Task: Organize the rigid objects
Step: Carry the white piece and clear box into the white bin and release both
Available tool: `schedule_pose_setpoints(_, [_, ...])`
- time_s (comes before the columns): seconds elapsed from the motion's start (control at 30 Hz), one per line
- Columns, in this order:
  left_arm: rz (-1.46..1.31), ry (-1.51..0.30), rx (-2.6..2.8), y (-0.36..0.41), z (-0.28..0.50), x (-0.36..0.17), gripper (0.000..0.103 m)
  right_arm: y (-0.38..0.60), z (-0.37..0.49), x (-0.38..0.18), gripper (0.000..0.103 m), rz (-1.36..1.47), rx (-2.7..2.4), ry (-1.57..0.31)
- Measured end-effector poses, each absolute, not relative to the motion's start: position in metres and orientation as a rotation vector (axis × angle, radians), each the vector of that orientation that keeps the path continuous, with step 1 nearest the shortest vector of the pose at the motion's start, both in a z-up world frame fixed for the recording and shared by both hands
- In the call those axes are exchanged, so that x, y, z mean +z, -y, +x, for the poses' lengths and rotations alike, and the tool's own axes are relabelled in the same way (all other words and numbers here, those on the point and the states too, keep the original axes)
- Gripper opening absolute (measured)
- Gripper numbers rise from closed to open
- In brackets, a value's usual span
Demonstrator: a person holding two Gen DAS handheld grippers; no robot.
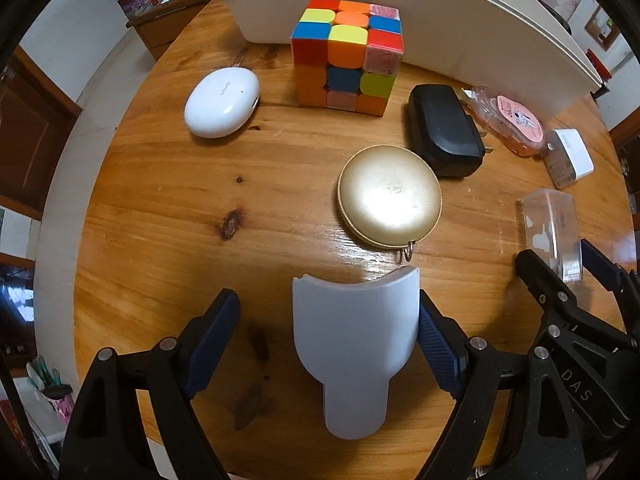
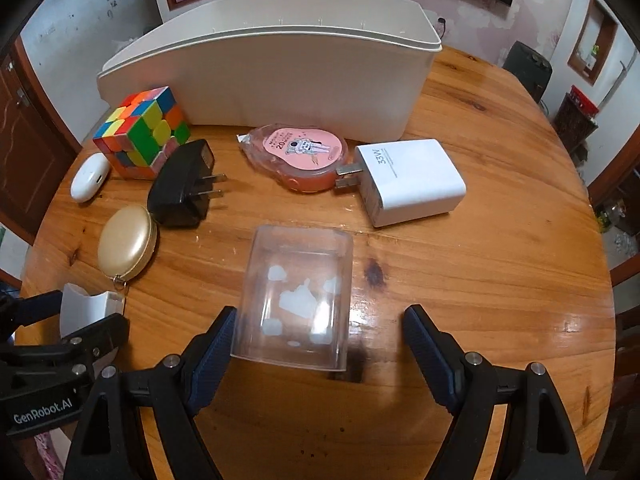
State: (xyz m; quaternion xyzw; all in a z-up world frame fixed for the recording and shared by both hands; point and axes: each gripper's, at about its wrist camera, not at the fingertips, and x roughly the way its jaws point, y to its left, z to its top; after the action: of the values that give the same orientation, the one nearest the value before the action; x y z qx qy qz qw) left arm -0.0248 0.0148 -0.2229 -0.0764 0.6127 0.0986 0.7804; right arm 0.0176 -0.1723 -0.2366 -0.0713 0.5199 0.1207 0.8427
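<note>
On the round wooden table (image 2: pixel 480 280) nothing looks binned yet. Your left gripper (image 1: pixel 328 340) stands open around the white cap (image 1: pixel 356 344), one pad touching; your right gripper (image 2: pixel 320 348) gapes beside the clear box (image 2: pixel 296 300). Everything waits before the white bin (image 2: pixel 280 80).

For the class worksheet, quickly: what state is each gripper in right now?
Left gripper: open around the white cap; only one finger touches it.
Right gripper: open around the clear box, not clamped.
</note>
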Motion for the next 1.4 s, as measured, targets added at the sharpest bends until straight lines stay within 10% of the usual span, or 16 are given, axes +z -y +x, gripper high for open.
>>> schedule_pose_setpoints(0.2, [-0.169, -1.301, 0.208, -0.013, -0.032, -0.215, 0.062, 0.170, 0.014, -0.232, 0.051, -0.159, 0.288, -1.075])
schedule_pose_setpoints(0.93, [-0.233, -1.147, 0.105, -0.040, -0.016, -0.149, 0.062, 0.173, 0.010, -0.194, 0.050, -0.136, 0.299, -1.010])
schedule_pose_setpoints(1.4, [-0.088, -0.973, 0.046, -0.018, 0.121, -0.005, 0.062, 0.165, 0.096, -0.017, 0.050, -0.098, 0.326, -0.750])
